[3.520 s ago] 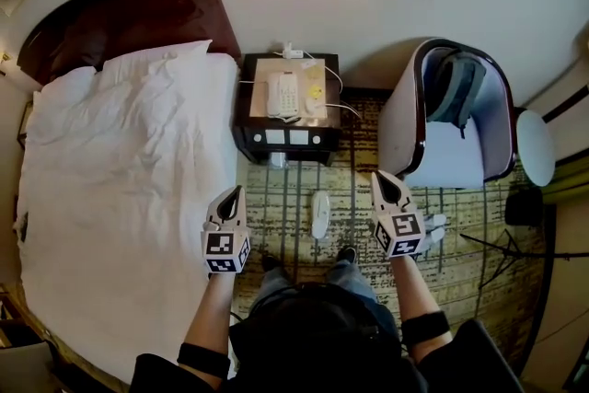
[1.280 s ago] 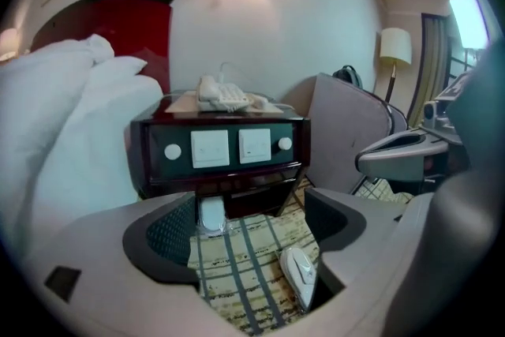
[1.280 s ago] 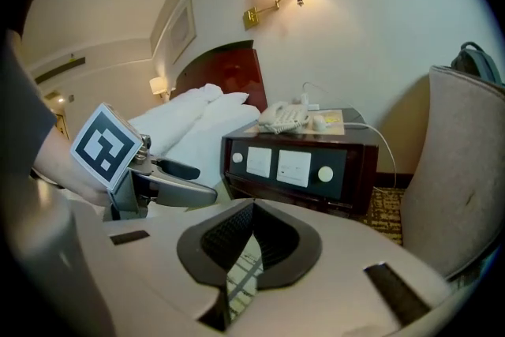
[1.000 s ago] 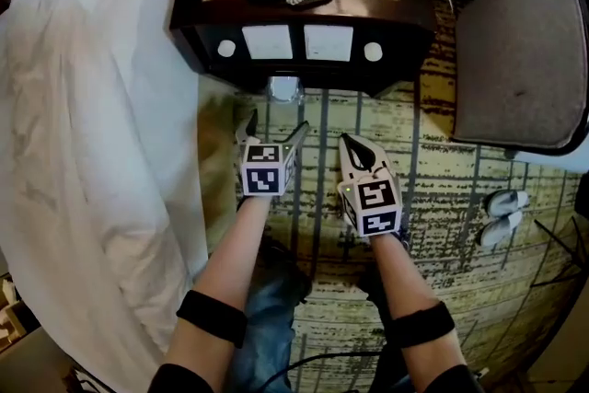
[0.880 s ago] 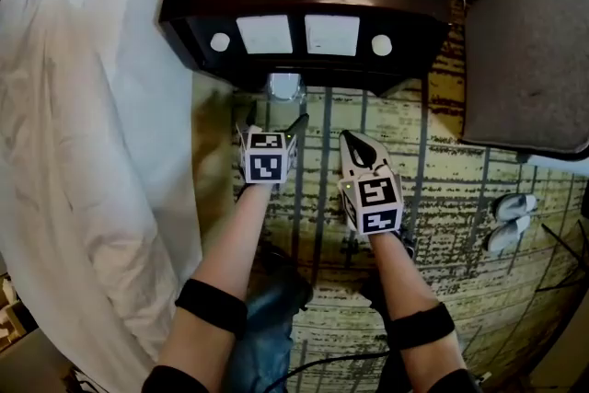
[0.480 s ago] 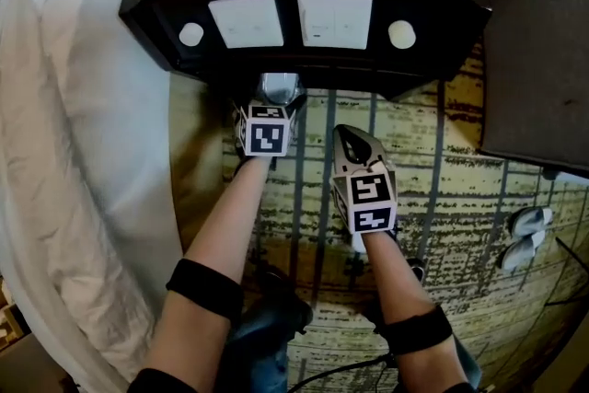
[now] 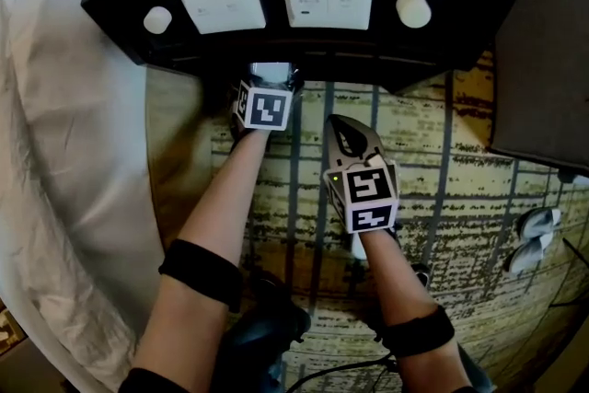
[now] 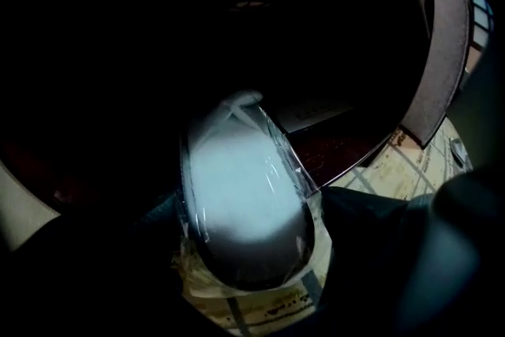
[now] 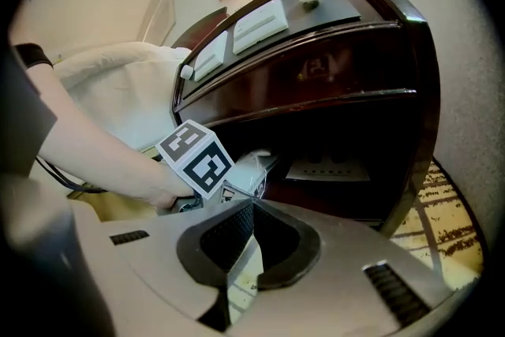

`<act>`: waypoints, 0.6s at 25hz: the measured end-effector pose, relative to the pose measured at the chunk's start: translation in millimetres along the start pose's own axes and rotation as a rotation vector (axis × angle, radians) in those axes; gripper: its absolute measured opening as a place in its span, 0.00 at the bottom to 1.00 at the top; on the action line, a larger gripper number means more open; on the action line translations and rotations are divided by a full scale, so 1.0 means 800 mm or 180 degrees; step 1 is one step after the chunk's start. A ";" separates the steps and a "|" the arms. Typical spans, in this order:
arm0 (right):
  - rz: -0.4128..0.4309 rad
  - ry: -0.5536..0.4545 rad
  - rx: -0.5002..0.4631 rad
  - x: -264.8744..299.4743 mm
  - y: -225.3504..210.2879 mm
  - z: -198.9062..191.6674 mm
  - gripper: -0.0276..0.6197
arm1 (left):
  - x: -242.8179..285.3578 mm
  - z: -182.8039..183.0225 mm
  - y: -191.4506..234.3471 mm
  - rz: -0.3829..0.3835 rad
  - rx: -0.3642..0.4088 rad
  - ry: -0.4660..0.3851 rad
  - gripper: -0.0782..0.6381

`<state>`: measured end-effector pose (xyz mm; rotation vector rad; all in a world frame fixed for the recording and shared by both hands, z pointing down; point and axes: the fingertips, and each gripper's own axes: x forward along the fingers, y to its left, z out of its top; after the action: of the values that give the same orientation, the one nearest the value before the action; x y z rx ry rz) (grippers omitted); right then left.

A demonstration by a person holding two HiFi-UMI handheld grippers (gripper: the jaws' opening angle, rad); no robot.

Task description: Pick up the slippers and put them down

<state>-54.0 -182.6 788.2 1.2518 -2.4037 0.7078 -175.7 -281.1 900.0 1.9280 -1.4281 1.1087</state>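
on the left gripper (image 7: 269, 80) the jaws have just been moving wide apart around the wrapped slippers (image 8: 241, 201) under the nightstand (image 7: 110, 9). the right gripper (image 7: 343, 121), frame middle, is closed tight, empty.

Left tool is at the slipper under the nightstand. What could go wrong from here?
The left tool has just been opening its jaws around the wrapped slipper; it may pinch only shiny plastic and lose it. It sits close under the nightstand, so lifting could knock that edge.
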 end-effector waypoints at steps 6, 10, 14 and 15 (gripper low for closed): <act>0.0052 -0.0016 0.0025 -0.002 0.003 -0.008 0.05 | 0.000 -0.003 0.008 0.0037 -0.0037 -0.0018 0.75; 0.0029 -0.0001 0.0056 -0.005 0.003 -0.014 0.05 | -0.005 -0.001 0.008 0.0046 -0.0025 -0.0104 0.73; 0.0055 0.0006 0.0045 -0.007 0.011 -0.016 0.05 | -0.018 0.000 0.008 0.0060 -0.0060 -0.0184 0.72; 0.0056 0.0011 0.0047 -0.008 0.013 -0.017 0.05 | -0.024 0.001 0.009 0.0082 -0.0038 -0.0190 0.72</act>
<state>-58.1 -165.5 793.5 1.2357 -2.4140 0.7334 -184.6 -273.9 883.1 1.9547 -1.4916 1.0600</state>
